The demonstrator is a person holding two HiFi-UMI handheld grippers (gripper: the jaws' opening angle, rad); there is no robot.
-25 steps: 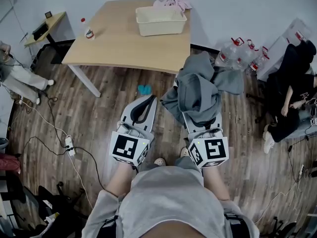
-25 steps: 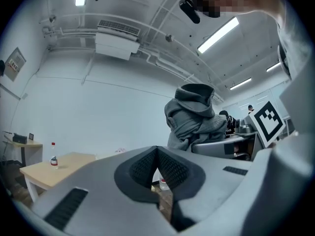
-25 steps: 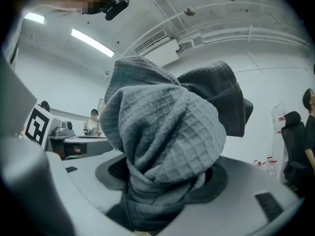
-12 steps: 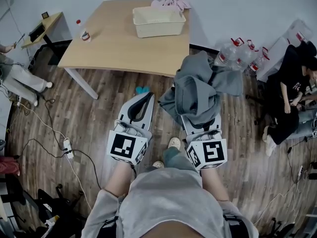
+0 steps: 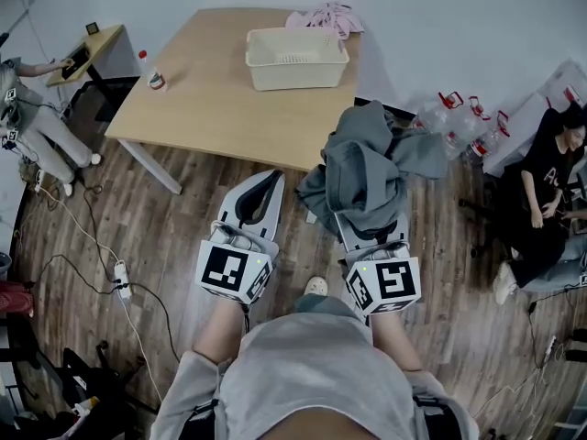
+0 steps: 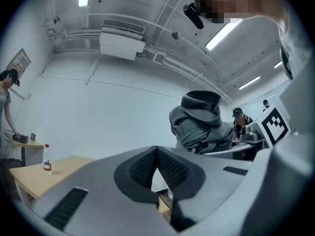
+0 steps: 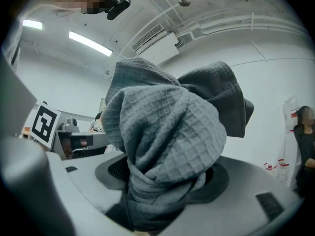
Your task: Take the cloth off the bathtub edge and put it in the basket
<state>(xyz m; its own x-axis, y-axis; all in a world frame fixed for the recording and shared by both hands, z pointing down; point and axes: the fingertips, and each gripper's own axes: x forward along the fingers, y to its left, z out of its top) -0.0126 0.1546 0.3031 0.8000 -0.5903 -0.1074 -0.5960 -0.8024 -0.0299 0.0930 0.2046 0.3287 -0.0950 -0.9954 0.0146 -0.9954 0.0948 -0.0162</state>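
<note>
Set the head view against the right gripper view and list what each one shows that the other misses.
Only the head view shows the basket on the table, a pink cloth behind it, a bottle and the wooden floor.
Only the right gripper view shows the ceiling lights, and the right gripper with its jaws closed on a bunched fold.
Both show the grey cloth that the gripper holds, and a person in black.

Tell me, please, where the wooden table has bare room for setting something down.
The table is mostly bare: the wide stretch between the bottle at its left edge and the basket, and the near strip in front of the basket. The far right corner is crowded: the basket, with a pink cloth bunched behind it.
</note>
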